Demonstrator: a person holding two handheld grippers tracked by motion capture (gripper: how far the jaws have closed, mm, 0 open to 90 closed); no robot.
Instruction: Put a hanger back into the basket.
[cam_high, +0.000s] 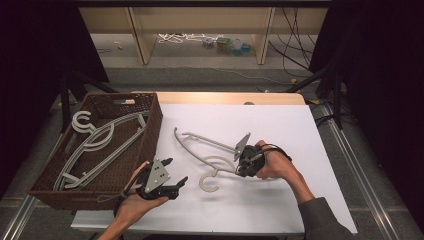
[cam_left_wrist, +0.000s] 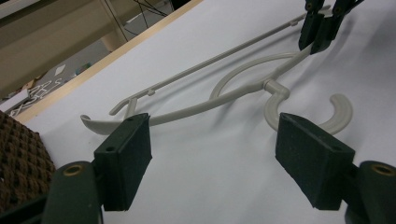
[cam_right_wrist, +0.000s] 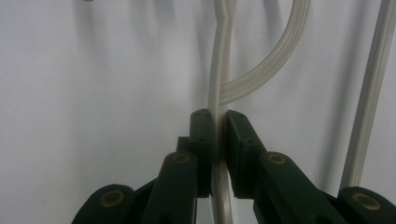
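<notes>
Grey hanger (cam_high: 207, 150) lies flat on the white counter (cam_high: 280, 200), hook end toward the person, just right of the brown wicker basket (cam_high: 150, 135). Basket already has more hangers (cam_high: 95, 145) lying in it.

Right claw (cam_high: 242, 166) is clamped on the hanger's shoulder arm near the neck; right gripper view has the pads (cam_right_wrist: 201, 140) pinching the thin plastic strip between them.

Left claw (cam_high: 175, 182) sits near the counter's front edge beside the basket corner, jaws spread, nothing between them. It points at the hanger, with the hook (cam_left_wrist: 317, 112) and far tip ahead of its pads (cam_left_wrist: 126, 158).

Step, as I read it: getting the hanger under control to move it into the basket. Next: left claw moves in on the free end, then both lift level and swing left over the basket rim. Risk: a single-point grip lets it pivot.

Right forearm angled in from bottom right, wrist bent inward. Left hand palm-up under its gripper.
</notes>
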